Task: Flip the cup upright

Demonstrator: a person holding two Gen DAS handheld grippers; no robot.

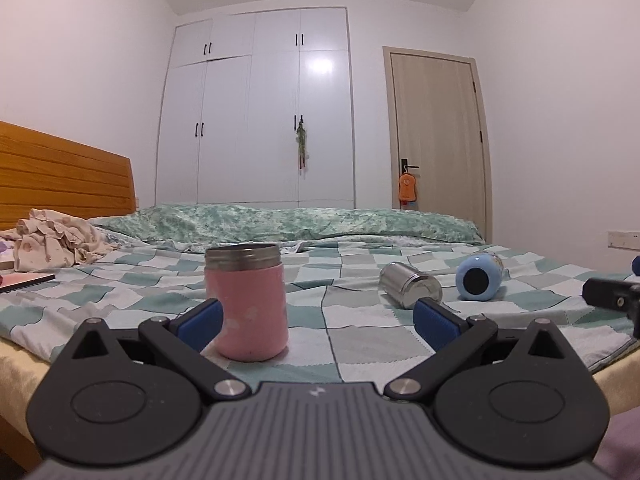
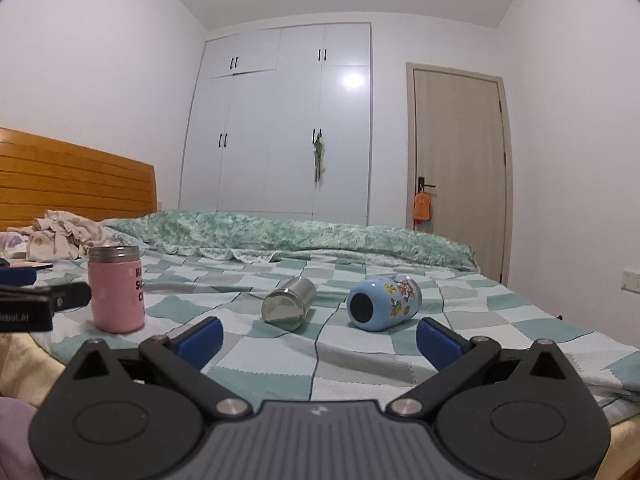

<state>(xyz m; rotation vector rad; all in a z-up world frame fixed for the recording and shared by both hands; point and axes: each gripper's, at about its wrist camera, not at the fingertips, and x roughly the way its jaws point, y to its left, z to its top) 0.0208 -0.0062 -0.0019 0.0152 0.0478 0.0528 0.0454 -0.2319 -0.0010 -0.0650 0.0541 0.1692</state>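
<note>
At the far left of the bed (image 1: 360,344), a crumpled cloth (image 1: 56,240) lies by the wooden headboard (image 1: 60,176). The pink cup (image 1: 247,300) stands upright on the checked sheet, steel rim up, between the fingers of the left gripper (image 1: 316,318). Those fingers are spread wide; the left blue finger (image 1: 202,322) sits just beside the cup's wall, though whether it touches cannot be told, and the right one is well apart from it.

Further right, a steel cup (image 2: 289,303) lies on its side, its shiny end facing the camera. Just beside it, a blue cup (image 2: 382,303) with cartoon stickers also lies on its side, dark round end toward the camera.

The right gripper (image 2: 320,336) hangs low over the bed's near edge, fingers wide and holding nothing, with both lying cups beyond them. Behind stand a white wardrobe (image 2: 280,120) and a door (image 2: 460,148).
</note>
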